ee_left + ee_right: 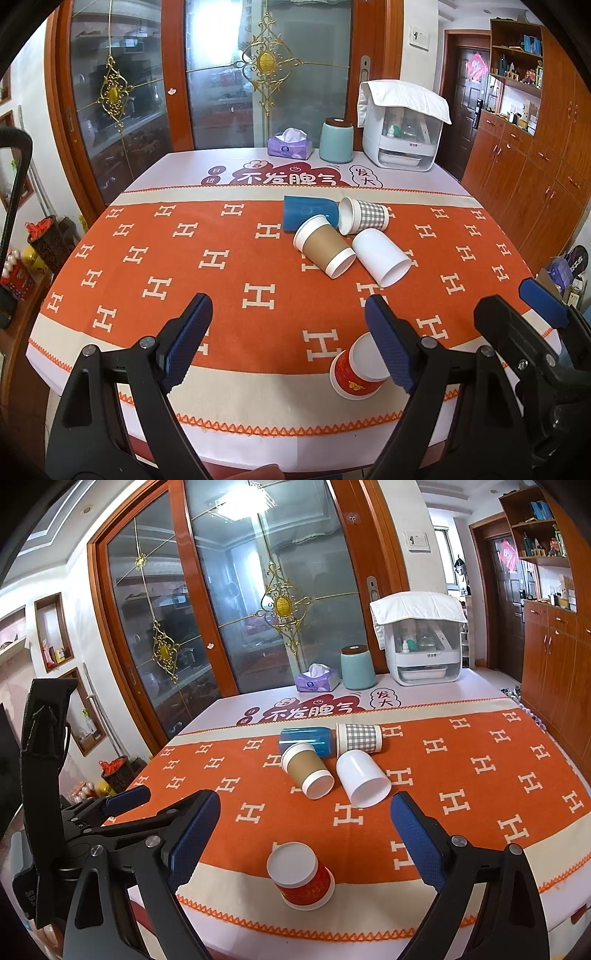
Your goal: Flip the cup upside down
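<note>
A red paper cup (pixel 301 877) stands upside down near the table's front edge, white base up; it also shows in the left wrist view (pixel 356 369), partly behind my left gripper's right finger. Farther back lie four cups on their sides: a blue cup (pixel 306 740), a checked cup (pixel 358 738), a brown-sleeved cup (pixel 306 770) and a white cup (pixel 362 777). My right gripper (pixel 306 834) is open and empty, hovering over the red cup. My left gripper (pixel 288 339) is open and empty, left of the red cup.
An orange patterned cloth (pixel 480 775) covers the table. At the back stand a tissue box (pixel 317 679), a teal canister (pixel 357 668) and a white appliance with a towel on top (pixel 424 646). Glass sliding doors are behind; wooden cabinets at right.
</note>
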Demonstrator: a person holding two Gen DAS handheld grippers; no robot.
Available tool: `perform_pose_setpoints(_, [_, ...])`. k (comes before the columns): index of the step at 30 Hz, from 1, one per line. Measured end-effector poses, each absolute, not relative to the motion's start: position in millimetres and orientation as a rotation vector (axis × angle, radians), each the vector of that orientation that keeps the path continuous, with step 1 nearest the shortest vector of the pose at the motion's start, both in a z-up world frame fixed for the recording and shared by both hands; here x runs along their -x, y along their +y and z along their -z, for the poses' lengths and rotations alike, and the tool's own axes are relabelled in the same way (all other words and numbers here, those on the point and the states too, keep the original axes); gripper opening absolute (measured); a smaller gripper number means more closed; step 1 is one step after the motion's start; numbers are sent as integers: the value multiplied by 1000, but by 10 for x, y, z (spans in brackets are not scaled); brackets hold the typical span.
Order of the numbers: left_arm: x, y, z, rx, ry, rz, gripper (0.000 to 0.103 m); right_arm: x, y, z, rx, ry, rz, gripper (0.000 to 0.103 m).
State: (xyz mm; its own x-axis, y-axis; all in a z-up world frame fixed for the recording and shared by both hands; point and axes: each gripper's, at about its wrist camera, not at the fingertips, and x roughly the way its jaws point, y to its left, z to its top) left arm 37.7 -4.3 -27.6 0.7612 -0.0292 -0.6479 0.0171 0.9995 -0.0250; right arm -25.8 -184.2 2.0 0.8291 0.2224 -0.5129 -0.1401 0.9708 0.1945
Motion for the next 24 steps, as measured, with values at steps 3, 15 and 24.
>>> perform_pose_setpoints(3, [-376,-45,277,19,706,25,83,246,-1831,-22,-152,561,-194,94])
perform_pose_setpoints(15, [-380,-47,272,18,706,25,83,213,-1757,32,-161,561,-201,94])
perform_pose_setpoints(24, [-418,-31,292,14,700,25,83,219,-1755,39,-163,559,-202,95])
